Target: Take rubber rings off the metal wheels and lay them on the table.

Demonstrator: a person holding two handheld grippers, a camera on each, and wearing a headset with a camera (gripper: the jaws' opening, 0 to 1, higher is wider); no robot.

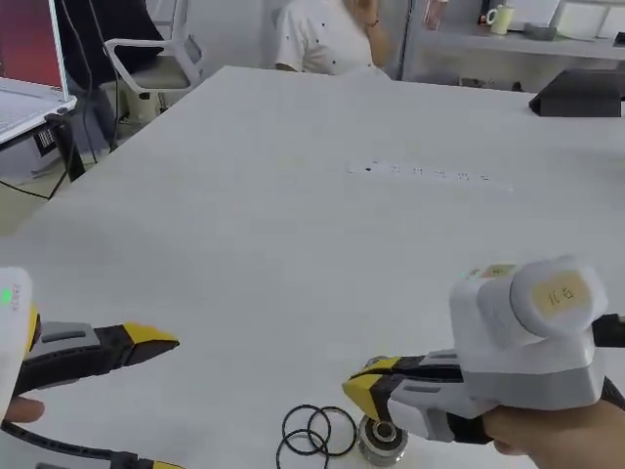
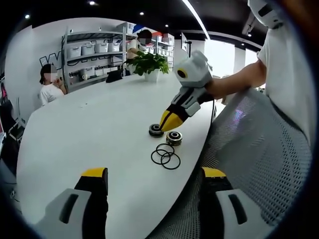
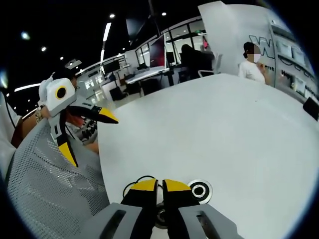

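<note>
1. White tabletop (image 1: 293, 225) carries the work near its front edge; a few loose black rubber rings (image 1: 317, 435) lie flat on it, overlapping one another, just beside a metal wheel (image 1: 383, 440).
2. Right gripper (image 1: 366, 386) is held low over that wheel, its yellow tips angled down at the table; the jaws are drawn together, with barely a dark slit between the tips in the right gripper view.
3. A thin black arc shows at one tip in the right gripper view; I cannot tell whether it is pinched there or lies on the table beyond.
4. A second wheel (image 2: 156, 130) stands just beside the first in the left gripper view, both upright on their flat faces; the right gripper's tips point down between the two, and the rings lie nearer the table edge than either wheel.
5. Left gripper (image 1: 156, 403) is held out to the side, well apart from the rings and wheels; its jaws are spread wide with nothing between them, and they face the right gripper across the table corner.
6. A person in a white top (image 1: 322, 39) stands at the far end of the table; a chair (image 1: 156, 63) is near that end, a black case (image 1: 581, 93) rests on the far right of the tabletop, and a potted plant (image 2: 149, 63) sits on the table in the left gripper view.
</note>
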